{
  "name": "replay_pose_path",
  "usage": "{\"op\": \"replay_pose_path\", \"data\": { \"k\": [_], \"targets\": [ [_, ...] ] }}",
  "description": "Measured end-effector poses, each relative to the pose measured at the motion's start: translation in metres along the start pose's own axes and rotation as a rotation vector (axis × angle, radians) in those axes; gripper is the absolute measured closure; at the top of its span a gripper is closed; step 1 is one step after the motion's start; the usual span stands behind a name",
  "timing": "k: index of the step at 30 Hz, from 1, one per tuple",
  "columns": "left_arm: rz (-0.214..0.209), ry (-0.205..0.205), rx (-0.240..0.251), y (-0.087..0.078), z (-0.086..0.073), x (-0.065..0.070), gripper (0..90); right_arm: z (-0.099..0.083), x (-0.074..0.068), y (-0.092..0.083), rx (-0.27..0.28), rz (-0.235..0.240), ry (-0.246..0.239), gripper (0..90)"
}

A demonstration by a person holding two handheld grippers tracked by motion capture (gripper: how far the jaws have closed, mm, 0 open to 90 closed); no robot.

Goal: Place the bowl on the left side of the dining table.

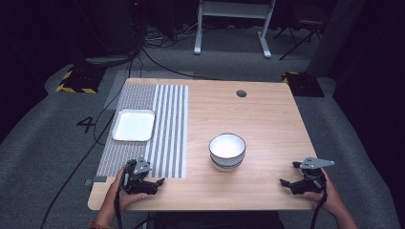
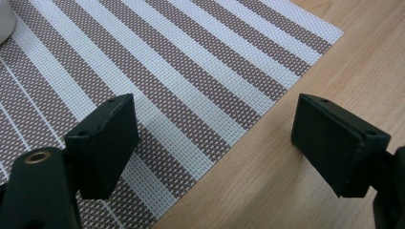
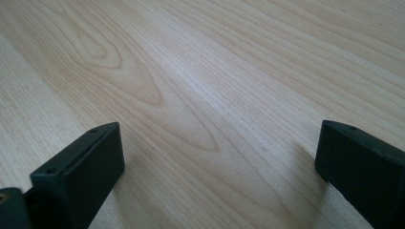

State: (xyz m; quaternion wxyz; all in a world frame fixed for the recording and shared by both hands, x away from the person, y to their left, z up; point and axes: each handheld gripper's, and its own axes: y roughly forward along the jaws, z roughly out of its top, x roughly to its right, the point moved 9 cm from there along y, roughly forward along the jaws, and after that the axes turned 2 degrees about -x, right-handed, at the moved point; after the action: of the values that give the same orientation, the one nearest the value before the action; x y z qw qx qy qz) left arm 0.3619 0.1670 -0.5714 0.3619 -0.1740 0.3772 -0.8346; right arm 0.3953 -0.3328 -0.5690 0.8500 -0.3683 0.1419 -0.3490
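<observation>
**Both grippers low at the near edge, jaws spread and empty**

High view: a wooden table carries a striped placemat on its left part. A white square plate lies on the mat, toward its far left. A white bowl with a dark rim stands on bare wood near the middle, just right of the mat and apart from it. The left gripper sits at the near edge by the mat's near corner, held by the left hand. The right gripper rests near the near right corner, held by the right hand, well apart from the bowl.

Left gripper view: the left gripper's jaws stand wide apart with nothing between them, one over the mat, the other over bare wood. The mat's edge runs diagonally between them.

Right gripper view: the right gripper's jaws are likewise spread and empty, over plain wood grain
</observation>
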Motion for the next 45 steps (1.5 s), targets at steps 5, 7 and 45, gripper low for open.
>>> {"op": "replay_pose_path", "data": {
  "k": [5,7,45],
  "targets": [
    [0.026,-0.034,0.004,0.0,0.0,-0.003,16.5,0.0,0.0,0.0,-0.001,0.002,-0.001,2.8],
    [0.03,-0.04,0.003,0.0,0.0,-0.003,16.6,0.0,0.0,0.0,-0.001,0.001,0.0,2.8],
    [-0.004,0.049,0.001,-0.011,0.012,0.007,18.1,0.0,0.0,0.0,-0.001,0.0,0.002,2.8]
  ]
}}
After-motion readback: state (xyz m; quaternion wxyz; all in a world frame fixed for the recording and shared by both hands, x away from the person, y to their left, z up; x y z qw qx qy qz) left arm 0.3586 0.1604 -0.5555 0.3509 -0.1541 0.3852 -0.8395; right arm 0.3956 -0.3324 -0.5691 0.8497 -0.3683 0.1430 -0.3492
